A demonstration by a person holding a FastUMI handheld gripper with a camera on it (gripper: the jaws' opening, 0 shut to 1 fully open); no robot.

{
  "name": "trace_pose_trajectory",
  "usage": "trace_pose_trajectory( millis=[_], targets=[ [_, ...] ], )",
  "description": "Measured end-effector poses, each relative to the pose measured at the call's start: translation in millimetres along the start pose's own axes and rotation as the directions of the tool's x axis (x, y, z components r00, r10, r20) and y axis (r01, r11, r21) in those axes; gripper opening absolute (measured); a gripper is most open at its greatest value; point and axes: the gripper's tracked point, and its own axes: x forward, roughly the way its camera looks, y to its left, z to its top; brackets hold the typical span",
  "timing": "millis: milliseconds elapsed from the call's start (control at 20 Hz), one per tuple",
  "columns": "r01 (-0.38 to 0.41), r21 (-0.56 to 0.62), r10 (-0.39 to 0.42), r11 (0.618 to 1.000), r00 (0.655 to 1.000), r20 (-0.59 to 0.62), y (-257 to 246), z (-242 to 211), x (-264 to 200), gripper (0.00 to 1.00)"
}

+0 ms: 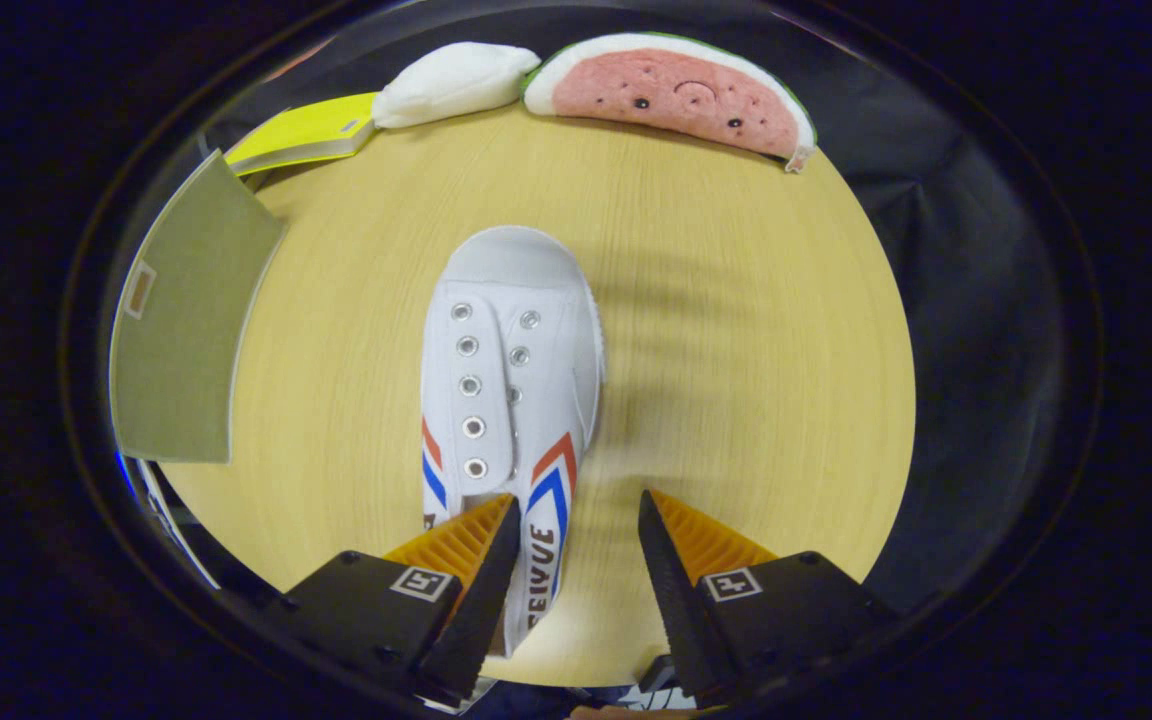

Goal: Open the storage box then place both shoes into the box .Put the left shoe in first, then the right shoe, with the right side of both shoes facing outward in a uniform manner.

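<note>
Gripper view looks down on a white canvas sneaker with red and blue side stripes (511,400), lying toe-away on the round pale wooden table (736,380). The gripper (579,520) is spread open, its left finger over the heel opening and the right beside it, apparently lining up to pinch the shoe's side wall.

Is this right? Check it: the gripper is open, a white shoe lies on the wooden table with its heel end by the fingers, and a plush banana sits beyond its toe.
One thing is wrong: the plush beyond the toe is a watermelon slice, not a banana. The gripper view shows it. The rest holds: the gripper is open and the white shoe lies on the wooden table, heel end by the fingers.
</note>
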Motion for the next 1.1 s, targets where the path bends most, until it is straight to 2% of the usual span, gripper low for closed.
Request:
trace_pose_trajectory(
  millis=[150, 200, 250, 300, 350, 400, 500, 600, 800, 1100],
  targets=[
    [-0.056, 0.044, 0.056, 0.997, 0.998, -0.005, 8.7, -0.4, -2.7, 0.74],
    [-0.102, 0.032, 0.103, 0.994, 0.995, -0.003, 17.0, 0.6, -0.7, 0.64],
    [-0.091, 0.04, 0.091, 0.995, 0.996, 0.007, 17.6, -5.8, 10.3, 0.46],
    [-0.092, 0.046, 0.092, 0.995, 0.996, 0.0, 17.1, -1.6, 0.5, 0.27],
    [-0.089, 0.062, 0.089, 0.994, 0.996, 0.007, 14.1, 0.0, -0.6, 0.25],
    [-0.102, 0.108, 0.101, 0.989, 0.995, 0.015, 12.7, 3.0, -2.4, 0.19],
    [-0.185, 0.164, 0.184, 0.969, 0.983, 0.017, 19.8, 0.4, -4.5, 0.06],
    [-0.252, 0.207, 0.249, 0.945, 0.968, 0.041, 24.4, -2.4, -10.5, 0.06],
    [-0.28, 0.229, 0.269, 0.932, 0.96, 0.078, 27.2, 0.6, -30.8, 0.06],
    [-0.399, 0.211, 0.36, 0.892, 0.911, 0.198, 75.8, 9.0, -114.2, 0.05]
  ],
)
